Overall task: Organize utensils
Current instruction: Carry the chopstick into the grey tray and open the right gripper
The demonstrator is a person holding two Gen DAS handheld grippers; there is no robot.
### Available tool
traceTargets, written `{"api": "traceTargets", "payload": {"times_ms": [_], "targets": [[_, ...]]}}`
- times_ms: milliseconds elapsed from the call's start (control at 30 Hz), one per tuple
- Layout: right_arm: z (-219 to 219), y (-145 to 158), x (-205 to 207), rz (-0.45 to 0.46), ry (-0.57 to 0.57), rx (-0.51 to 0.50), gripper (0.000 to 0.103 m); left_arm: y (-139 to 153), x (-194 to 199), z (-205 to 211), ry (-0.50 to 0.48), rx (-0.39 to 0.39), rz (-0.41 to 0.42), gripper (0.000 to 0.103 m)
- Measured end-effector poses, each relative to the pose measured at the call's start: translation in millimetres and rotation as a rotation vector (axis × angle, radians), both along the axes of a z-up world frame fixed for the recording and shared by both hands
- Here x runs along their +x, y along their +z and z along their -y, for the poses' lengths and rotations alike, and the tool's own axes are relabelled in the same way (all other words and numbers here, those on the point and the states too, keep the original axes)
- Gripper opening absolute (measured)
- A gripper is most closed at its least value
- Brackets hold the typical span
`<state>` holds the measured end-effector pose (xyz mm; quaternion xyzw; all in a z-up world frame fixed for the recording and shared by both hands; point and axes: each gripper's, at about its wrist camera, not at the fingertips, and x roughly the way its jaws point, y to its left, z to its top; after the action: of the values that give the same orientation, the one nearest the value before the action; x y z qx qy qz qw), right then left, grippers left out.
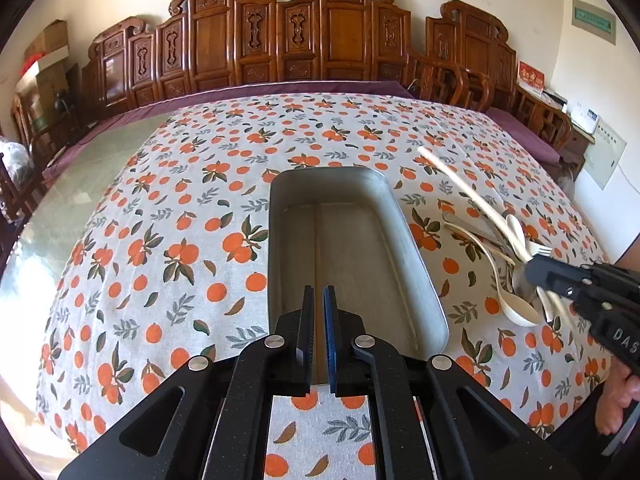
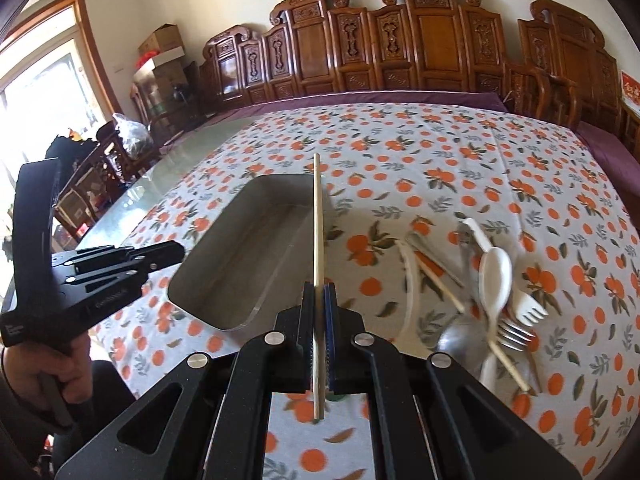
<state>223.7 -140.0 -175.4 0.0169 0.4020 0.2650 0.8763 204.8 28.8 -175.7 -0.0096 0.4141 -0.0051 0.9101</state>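
My right gripper is shut on a pale wooden chopstick, which sticks up and forward over the right rim of an empty metal tray. In the left wrist view that gripper hovers over the utensil pile with the chopstick slanting up to the left. My left gripper is shut with nothing in it, above the near end of the tray. It also shows in the right wrist view, the left gripper just left of the tray.
On the orange-print tablecloth, right of the tray, lie a white spoon, a white fork, a metal fork, a metal spoon and another chopstick. Carved wooden chairs line the far side.
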Motion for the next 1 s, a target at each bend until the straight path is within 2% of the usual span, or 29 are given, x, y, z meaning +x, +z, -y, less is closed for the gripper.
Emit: {"api": "traceTargets", "payload": {"times_ms": [133,567,800,1000], "targets": [[-23,1,2,-0.012,0.027,-0.002,0.006,8,-6,-10,0.009,-0.023,0.018,0.013],[-100,-25,40,-0.139,0.054,-0.044,0.006,24,-27,-40,0.031,-0.035,0.046,0.014],[-114,-41,55,-0.201,0.032,-0.034,0.006,30,-32,-49,0.036,-0.033,0.055,0.014],[-115,-41,55,-0.19,0.053,-0.013,0.009,34,-34,-48,0.032,-0.029,0.06,0.014]]}}
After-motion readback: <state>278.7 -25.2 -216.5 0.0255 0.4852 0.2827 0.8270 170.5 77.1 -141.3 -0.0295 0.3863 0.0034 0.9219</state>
